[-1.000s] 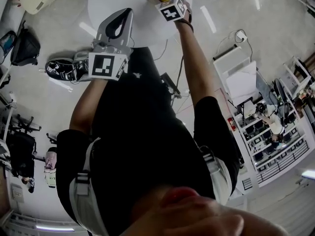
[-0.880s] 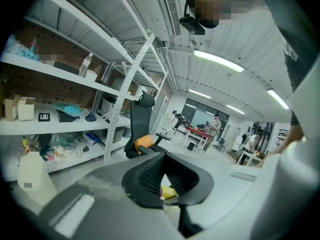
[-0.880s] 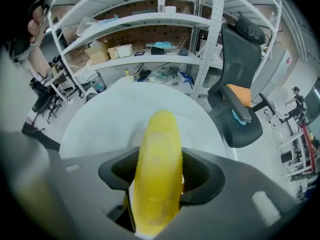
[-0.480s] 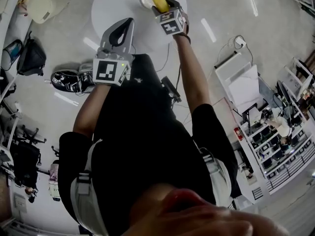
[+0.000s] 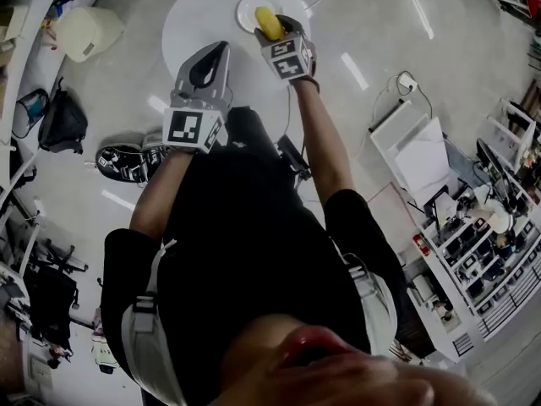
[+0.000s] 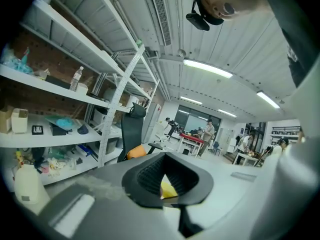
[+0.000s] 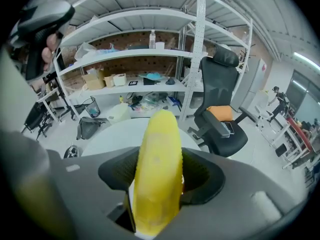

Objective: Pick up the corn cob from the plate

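Right gripper view: smooth yellow corn cob (image 7: 156,159) clamped in right tongs (image 7: 157,181).

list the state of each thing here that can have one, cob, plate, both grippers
corn cob: clamped between the right gripper's fingers, one end sticking out past them
right gripper: shut on the corn cob
left gripper: fingers together at the tips, holding nothing
plate: flat on the round table, bare where it shows, partly covered by the cob in the head view
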`<state>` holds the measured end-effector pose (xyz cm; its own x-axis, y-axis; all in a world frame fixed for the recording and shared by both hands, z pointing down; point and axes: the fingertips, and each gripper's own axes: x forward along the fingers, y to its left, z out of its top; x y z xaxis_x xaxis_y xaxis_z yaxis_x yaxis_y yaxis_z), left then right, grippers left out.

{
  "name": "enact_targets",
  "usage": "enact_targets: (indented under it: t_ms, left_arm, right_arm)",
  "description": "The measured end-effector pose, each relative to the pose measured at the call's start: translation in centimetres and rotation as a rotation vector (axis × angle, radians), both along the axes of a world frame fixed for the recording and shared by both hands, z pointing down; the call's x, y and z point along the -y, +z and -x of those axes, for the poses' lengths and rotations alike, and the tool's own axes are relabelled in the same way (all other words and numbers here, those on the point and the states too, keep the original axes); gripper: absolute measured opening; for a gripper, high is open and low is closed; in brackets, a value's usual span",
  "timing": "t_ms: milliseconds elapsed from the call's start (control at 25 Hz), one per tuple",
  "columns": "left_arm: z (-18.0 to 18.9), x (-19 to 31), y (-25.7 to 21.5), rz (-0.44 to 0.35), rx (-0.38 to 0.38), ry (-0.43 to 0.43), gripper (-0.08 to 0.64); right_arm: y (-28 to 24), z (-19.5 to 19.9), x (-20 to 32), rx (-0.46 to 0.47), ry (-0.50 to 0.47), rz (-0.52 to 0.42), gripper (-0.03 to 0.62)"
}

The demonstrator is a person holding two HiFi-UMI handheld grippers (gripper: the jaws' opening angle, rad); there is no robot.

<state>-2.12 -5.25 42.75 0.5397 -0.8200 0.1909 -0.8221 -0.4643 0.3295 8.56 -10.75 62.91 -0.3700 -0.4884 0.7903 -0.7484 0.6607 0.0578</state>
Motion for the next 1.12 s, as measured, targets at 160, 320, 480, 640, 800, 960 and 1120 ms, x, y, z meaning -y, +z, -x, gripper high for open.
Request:
enact_targets:
  t_ms: [160,320,480,640,800,960,1120]
  left_arm:
    - [0.4,-0.2,-1.1,-0.022,-0.002,0.001,0.006]
    - [0.5,-0.3,-2.2,-0.045,-0.005,0.005,0.006]
    - [0.4,-0.5,-3.3,-0.066,-0.013,0.005,0.006]
    - [0.1,-0.9,-4.4,-0.083,-0.019,0.012,0.006]
    - [0.2,-1.3,-5.1,-0.094,-0.022,0.019,0.006]
    - [0.4,-1.0,-5.7,-0.113,-0.022,0.023,0.006]
    - [0.3,-0.8,-6.5,-0.130,-0.024,0.028,0.006]
  right_arm:
    - [-1.5,0.2,-0.4,0.018,0.025,-0.026,0.255]
    - [-3.4,0.3,-0.9,0.038,0.045,-0.061,0.255]
    - [-5.6,0.3,-1.3,0.075,0.082,-0.096,0.255]
    - [-8.0,0.1,-1.7,0.115,0.112,-0.141,0.255]
    - [-10.0,-0.1,-2.4,0.154,0.141,-0.176,0.255]
    - [-11.2,-0.1,-2.5,0.176,0.161,-0.208,0.255]
    - [-12.7,-0.2,-2.8,0.211,0.184,-0.236,0.255]
